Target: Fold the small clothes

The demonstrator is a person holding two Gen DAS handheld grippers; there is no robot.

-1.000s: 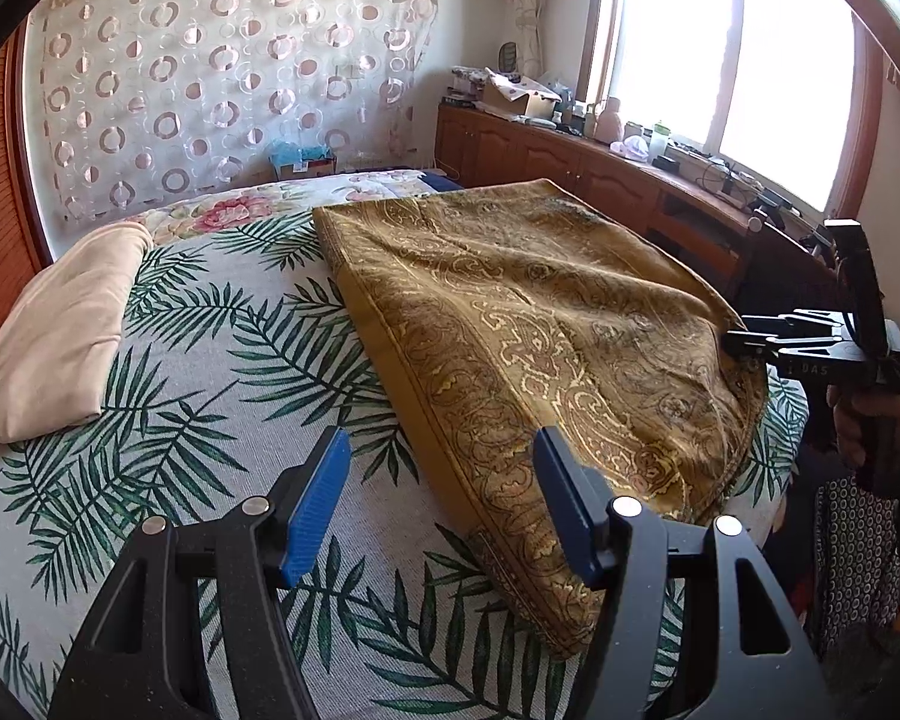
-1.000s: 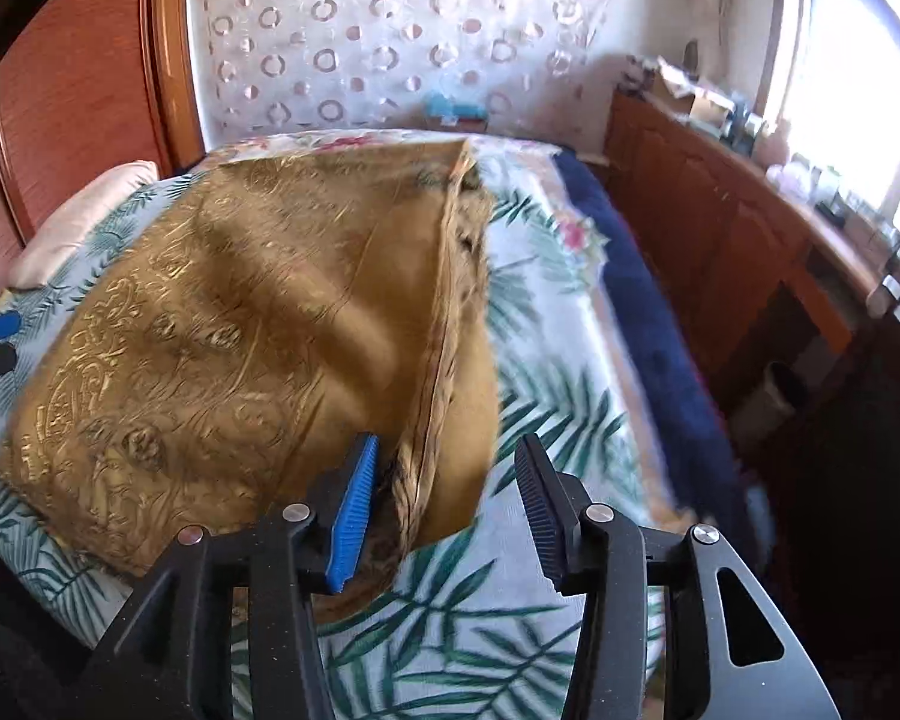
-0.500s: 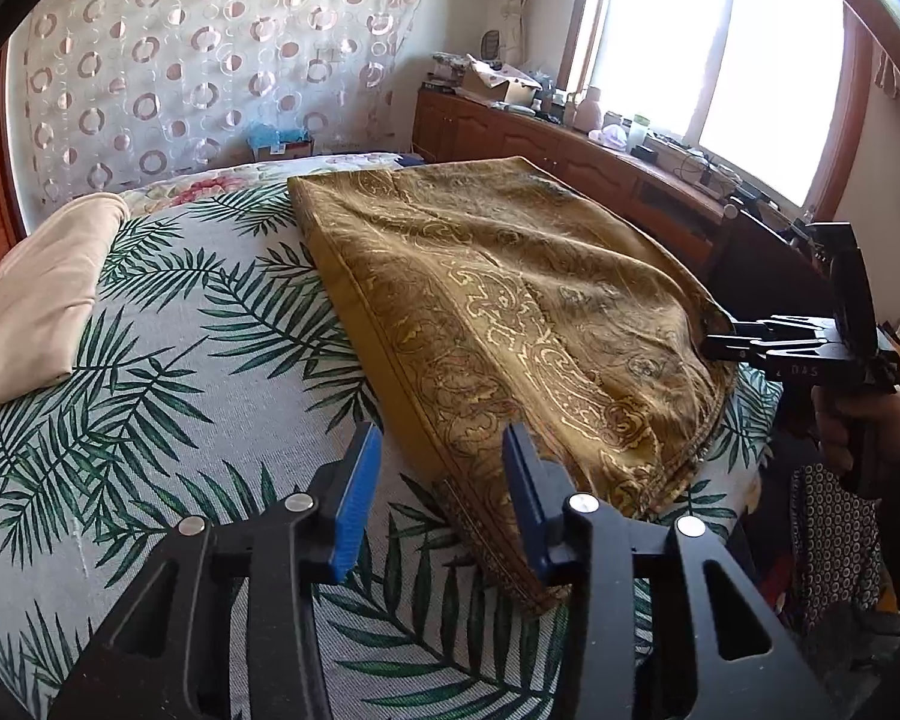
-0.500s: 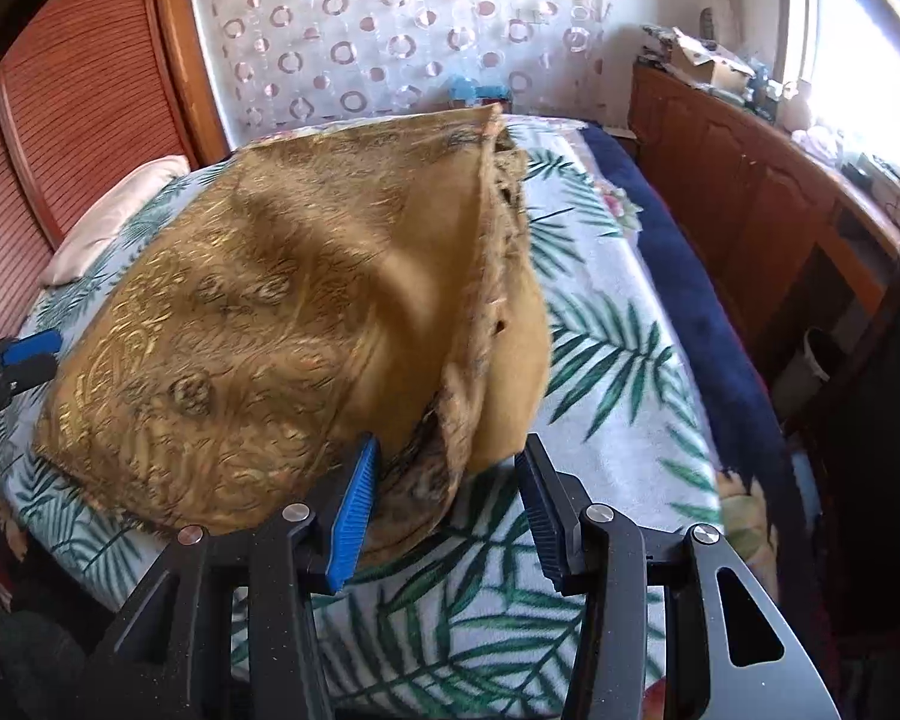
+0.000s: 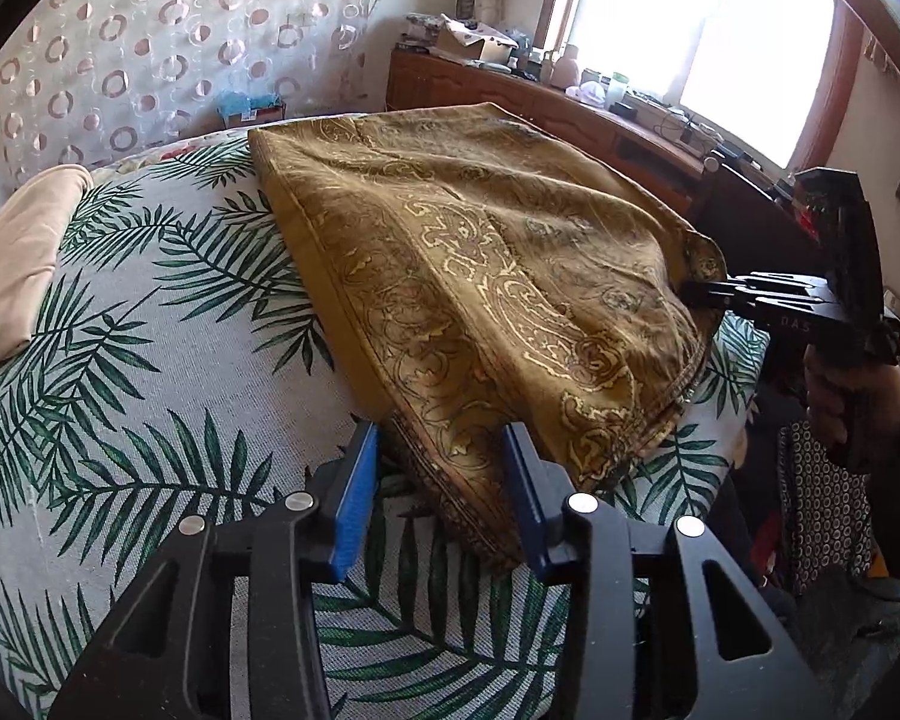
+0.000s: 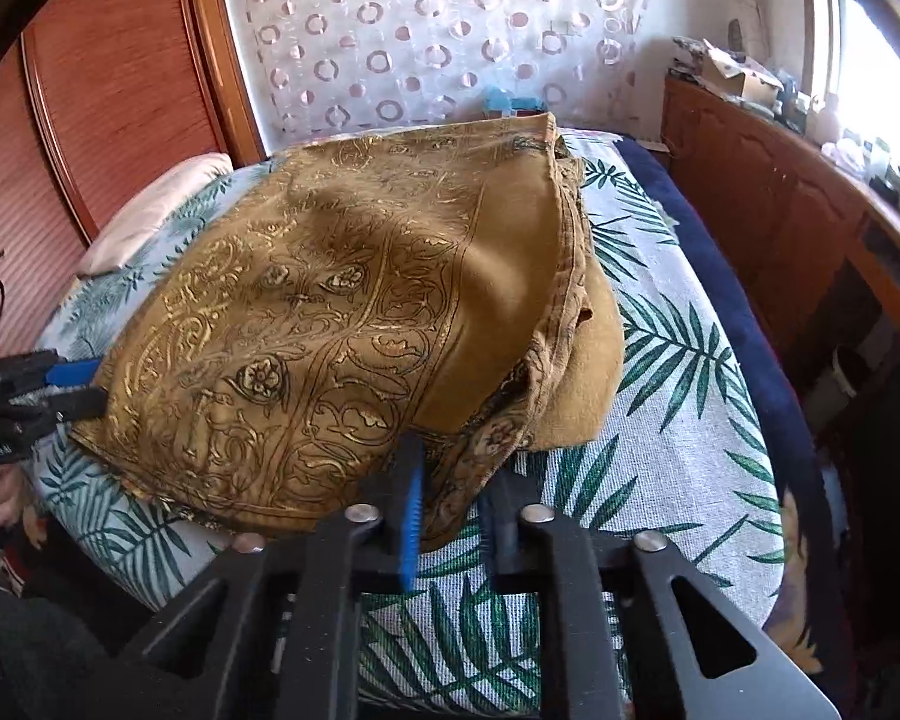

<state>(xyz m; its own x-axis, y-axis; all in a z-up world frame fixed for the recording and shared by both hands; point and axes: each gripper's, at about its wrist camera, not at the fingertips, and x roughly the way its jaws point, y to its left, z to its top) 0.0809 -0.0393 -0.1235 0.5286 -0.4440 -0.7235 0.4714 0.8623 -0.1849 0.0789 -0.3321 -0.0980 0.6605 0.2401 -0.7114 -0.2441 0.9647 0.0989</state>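
Presently we find the folding at its grasping step: the gold paisley cloth [image 5: 480, 276] lies doubled on the palm-print bedspread [image 5: 150, 372], and both tools are at its near corners.

Starting at the left, a beige pillow [image 5: 12, 276] sits at nine o'clock in the left wrist view, well apart from the cloth. The left gripper [image 5: 441, 468] has its blue pads [image 5: 354, 498] apart, straddling the cloth's near corner at six o'clock without pinching it. At three o'clock in that view, the right gripper [image 5: 699, 294] appears clamped on the cloth's other corner; its own view shows the jaws drawn close on the hem [image 6: 468, 468].

Against the frames a second ago, the left jaws have narrowed and advanced onto the corner, and the right jaws have closed from wide.

In our judgement, the next move calls for the left pads to close, then both corners to lift together and carry toward twelve o'clock.
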